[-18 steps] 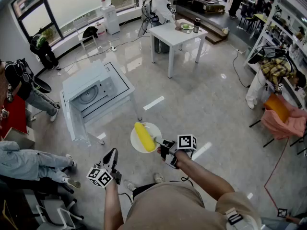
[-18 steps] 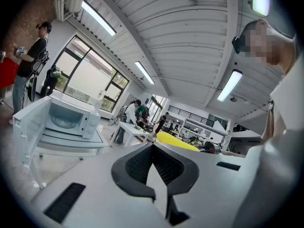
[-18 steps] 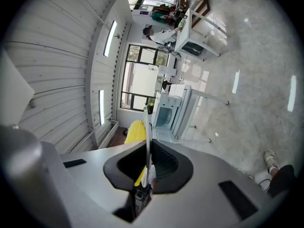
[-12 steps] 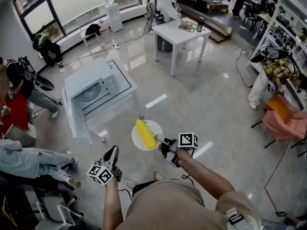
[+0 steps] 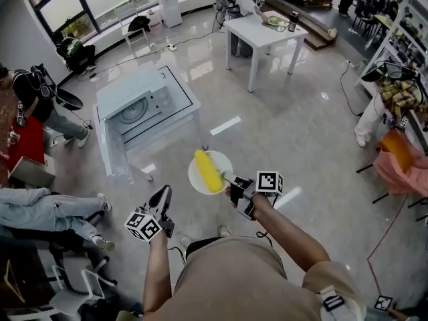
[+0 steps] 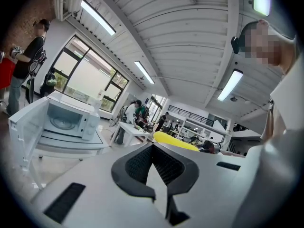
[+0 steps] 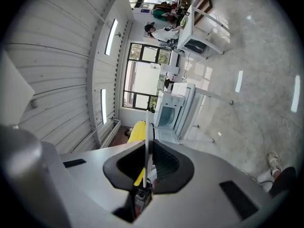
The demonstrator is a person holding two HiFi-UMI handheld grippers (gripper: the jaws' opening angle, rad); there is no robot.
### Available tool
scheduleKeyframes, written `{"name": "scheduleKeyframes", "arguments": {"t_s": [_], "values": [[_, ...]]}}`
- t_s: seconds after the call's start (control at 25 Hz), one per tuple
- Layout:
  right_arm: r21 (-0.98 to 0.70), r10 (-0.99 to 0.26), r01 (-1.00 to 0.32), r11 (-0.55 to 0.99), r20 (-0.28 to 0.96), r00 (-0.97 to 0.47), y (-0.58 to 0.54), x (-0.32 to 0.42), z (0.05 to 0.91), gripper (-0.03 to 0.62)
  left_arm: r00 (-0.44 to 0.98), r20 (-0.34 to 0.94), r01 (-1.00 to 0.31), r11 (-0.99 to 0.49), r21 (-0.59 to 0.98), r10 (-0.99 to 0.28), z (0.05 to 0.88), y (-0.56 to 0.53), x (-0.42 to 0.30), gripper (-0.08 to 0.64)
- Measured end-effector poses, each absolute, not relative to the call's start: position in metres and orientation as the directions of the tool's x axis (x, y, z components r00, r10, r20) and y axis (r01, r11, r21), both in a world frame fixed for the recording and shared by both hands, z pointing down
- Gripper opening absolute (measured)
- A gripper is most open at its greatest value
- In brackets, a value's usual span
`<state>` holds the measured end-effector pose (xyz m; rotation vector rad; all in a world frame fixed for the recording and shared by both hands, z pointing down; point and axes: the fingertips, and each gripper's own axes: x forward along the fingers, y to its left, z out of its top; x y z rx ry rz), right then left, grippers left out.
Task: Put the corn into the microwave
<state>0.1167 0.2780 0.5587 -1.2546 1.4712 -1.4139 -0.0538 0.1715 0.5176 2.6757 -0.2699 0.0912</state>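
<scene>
A yellow corn cob (image 5: 208, 170) lies on a round white plate (image 5: 221, 164) held over the floor in front of me. My right gripper (image 5: 229, 180) is shut on the plate's near rim; in the right gripper view the rim (image 7: 147, 127) stands as a thin white edge between the pads, with the corn (image 7: 136, 130) behind it. My left gripper (image 5: 163, 194) hangs lower left of the plate, shut and holding nothing (image 6: 152, 147). The white microwave (image 5: 148, 107) stands on a small table ahead to the left, its door (image 5: 109, 151) swung open toward me. It also shows in both gripper views (image 6: 69, 121) (image 7: 169, 109).
A white table (image 5: 262, 32) with cups and a person at it stands farther back. People sit along the left wall (image 5: 40, 209). Another person (image 5: 388, 105) bends over at the right, near an orange cloth (image 5: 396, 149). Glossy floor lies between me and the microwave.
The microwave and its table have drawn nearer and shifted right in the head view. The plate with the corn stays gripped in my right gripper. The left gripper keeps its place beside it.
</scene>
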Motion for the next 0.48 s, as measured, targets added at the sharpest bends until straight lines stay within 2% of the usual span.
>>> {"name": "scheduleKeyframes", "arguments": {"t_s": [0.48], "values": [[-0.985,-0.950,-0.157,-0.078,0.121,-0.289,0.266,0.114,0.557,0.029,0.969,0.130,-0.248,-0.873,0.421,-0.212,0.511,0.167,-0.065,0.003]]}}
